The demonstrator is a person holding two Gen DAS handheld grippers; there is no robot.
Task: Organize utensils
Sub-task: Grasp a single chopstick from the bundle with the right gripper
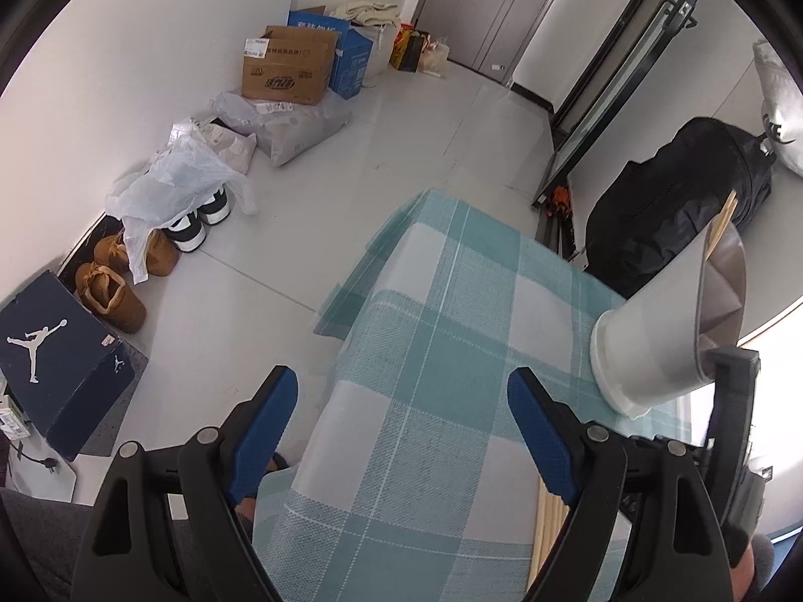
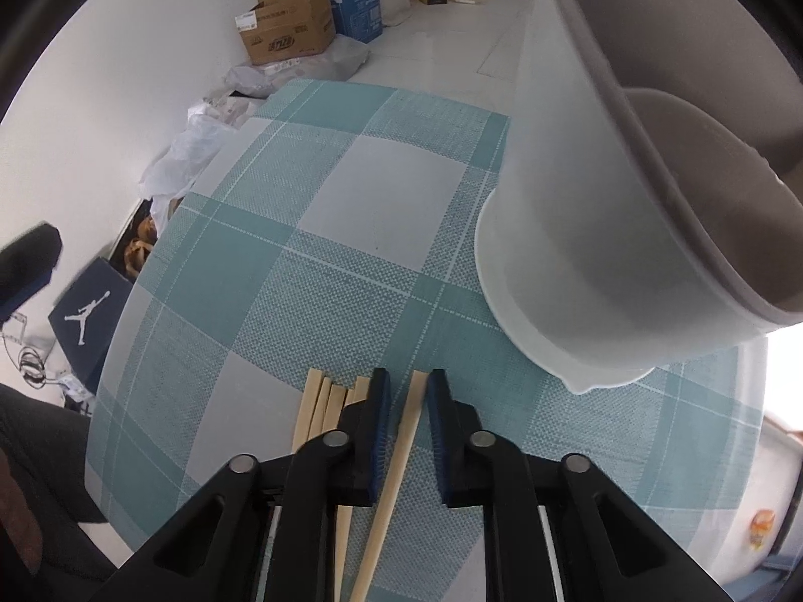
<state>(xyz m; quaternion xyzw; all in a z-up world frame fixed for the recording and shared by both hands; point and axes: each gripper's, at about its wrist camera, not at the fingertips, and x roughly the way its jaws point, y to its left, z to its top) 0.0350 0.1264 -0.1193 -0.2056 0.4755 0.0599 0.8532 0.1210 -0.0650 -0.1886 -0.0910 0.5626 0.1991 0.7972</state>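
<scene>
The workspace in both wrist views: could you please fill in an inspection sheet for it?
Surface: table under a teal and white checked cloth.
Job's things: white utensil holder standing on the cloth, one chopstick poking out of it; loose chopsticks lying flat near the table's edge.
Clutter: nothing seen on the cloth besides these.
Grippers: left gripper open and empty over the table's edge; right gripper with its jaws on either side of a single chopstick, not yet closed on it.
Cables: a cord on the floor by the shoe box.
Surroundings: cardboard boxes, shoes, a black bag.
</scene>
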